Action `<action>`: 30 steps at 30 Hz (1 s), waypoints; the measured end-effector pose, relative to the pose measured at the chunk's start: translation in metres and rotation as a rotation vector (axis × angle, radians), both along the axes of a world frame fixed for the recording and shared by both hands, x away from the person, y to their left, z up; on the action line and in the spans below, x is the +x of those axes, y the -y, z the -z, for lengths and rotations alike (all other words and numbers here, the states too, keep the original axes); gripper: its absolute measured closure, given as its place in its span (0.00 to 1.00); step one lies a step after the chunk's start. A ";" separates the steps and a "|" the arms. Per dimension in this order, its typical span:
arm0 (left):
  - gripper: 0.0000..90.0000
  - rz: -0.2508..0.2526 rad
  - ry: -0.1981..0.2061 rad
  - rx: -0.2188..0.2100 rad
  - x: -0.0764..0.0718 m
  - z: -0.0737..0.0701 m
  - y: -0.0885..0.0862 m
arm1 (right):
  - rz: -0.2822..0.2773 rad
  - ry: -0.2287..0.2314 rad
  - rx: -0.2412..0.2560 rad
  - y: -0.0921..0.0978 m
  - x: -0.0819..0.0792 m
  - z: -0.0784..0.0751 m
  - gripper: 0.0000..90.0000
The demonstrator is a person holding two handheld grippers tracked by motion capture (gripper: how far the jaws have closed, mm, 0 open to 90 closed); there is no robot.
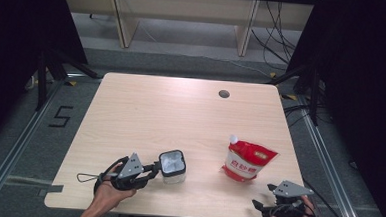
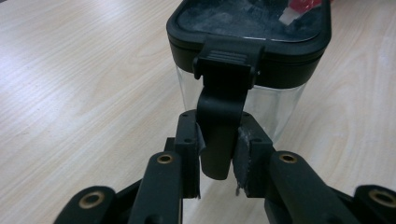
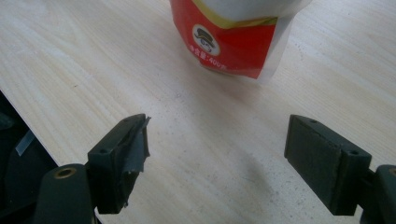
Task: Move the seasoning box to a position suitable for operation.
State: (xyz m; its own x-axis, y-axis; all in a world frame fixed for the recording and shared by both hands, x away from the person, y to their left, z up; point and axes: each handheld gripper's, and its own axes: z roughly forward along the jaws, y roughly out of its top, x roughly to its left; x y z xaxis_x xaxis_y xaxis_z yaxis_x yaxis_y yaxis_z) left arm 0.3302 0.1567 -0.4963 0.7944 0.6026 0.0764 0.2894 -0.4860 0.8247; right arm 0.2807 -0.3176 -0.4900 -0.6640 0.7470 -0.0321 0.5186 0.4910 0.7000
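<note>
A clear square container (image 1: pixel 172 166) with a black lid (image 2: pixel 252 35) stands on the table near the front left. A black latch tab (image 2: pixel 219 126) hangs down its side. My left gripper (image 2: pixel 218 154) is shut on that tab and in the high view my left gripper (image 1: pixel 153 169) sits just left of the container. A red and white pouch (image 1: pixel 247 161) with a white spout stands at the front right, and its lower part (image 3: pixel 233 42) is straight ahead of my right gripper (image 3: pixel 219 154). My right gripper (image 1: pixel 262 206) is open with nothing between its fingers, near the table's front edge.
The wooden table (image 1: pixel 180 118) has a round cable hole (image 1: pixel 224 94) at the back right. Dark stands and cables flank the table on the floor. The table's front edge (image 3: pixel 28 121) runs close to the left of my right gripper.
</note>
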 end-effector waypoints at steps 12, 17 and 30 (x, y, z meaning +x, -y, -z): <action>0.82 -0.001 -0.006 -0.024 0.012 0.001 -0.001 | -0.020 0.010 -0.004 0.000 0.001 0.001 0.25; 0.82 0.019 0.023 -0.041 0.013 0.001 -0.001 | -0.033 -0.002 0.010 -0.001 0.001 0.001 0.25; 0.82 0.052 0.015 -0.067 0.008 -0.001 0.004 | -0.026 -0.008 0.022 -0.001 0.001 0.000 0.25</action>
State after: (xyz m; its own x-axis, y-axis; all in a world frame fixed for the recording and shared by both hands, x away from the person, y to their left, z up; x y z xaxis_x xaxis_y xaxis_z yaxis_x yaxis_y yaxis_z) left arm 0.3383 0.1525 -0.4956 0.8237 0.5648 0.0496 0.2525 -0.4437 0.8599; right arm 0.2813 -0.3162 -0.4904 -0.6837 0.7297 -0.0109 0.5110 0.4893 0.7067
